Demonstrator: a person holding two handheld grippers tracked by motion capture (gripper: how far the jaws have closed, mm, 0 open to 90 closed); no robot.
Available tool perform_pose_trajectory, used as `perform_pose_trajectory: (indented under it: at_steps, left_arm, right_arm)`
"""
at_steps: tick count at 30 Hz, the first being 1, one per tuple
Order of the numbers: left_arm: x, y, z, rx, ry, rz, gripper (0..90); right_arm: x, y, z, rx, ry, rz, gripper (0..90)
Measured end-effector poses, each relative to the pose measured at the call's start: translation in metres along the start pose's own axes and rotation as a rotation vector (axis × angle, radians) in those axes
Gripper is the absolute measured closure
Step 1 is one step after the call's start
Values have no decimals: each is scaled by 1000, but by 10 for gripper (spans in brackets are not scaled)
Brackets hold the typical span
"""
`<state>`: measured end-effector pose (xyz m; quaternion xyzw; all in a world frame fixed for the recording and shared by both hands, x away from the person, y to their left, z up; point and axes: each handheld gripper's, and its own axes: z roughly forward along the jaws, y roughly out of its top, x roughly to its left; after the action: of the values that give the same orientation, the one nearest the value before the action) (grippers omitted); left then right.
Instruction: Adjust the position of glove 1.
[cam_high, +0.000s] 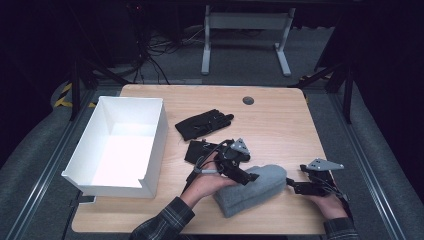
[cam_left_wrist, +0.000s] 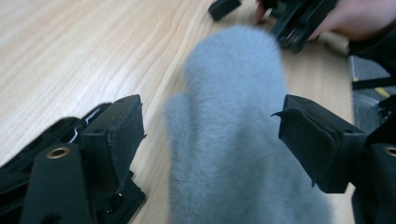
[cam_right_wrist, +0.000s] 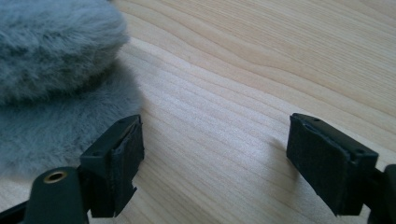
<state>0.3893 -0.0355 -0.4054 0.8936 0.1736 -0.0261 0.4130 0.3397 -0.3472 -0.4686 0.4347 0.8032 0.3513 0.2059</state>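
Your left tongs (cam_left_wrist: 212, 140) stand wide astride the grey mitten (cam_high: 252, 189) on the tabletop (cam_high: 280, 120), right tongs (cam_right_wrist: 215, 163) wide beside its tip; closing shallow probably pinches only fur and slips.

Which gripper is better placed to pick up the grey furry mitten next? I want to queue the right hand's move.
Left, probably. The left gripper sits over the grey mitten, its open jaws straddling the mitten. The right gripper is open too, but only bare table lies between its jaws, the mitten off to one side.
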Motion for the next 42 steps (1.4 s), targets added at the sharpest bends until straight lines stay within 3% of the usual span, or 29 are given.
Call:
perform_pose_trajectory:
  at_steps: [2,5,10,14,24,28,32,37,42]
  left_arm:
    - [-1,-2,10,50,-9,7,195]
    - [-5,-4,16,84,-11,16,176]
    - [-16,-7,28,169,5,40,153]
    - [-16,-10,38,224,15,45,130]
    - [-15,-13,50,313,-22,26,138]
    - [-15,-11,51,334,-41,38,218]
    - [-16,-10,50,345,-75,56,375]
    - [-13,-8,49,365,-103,34,526]
    - [-11,-8,45,361,-115,21,621]
  right_arm:
    - [0,0,0,0,0,0,192]
    - [0,0,0,0,0,0,192]
    - [0,0,0,0,0,0,192]
    - [0,0,0,0,0,0,192]
    - [0,0,0,0,0,0,192]
    - [0,0,0,0,0,0,192]
    - [0,0,0,0,-1,1,192]
    - [0,0,0,0,-1,1,192]
    - [0,0,0,0,-1,1,192]
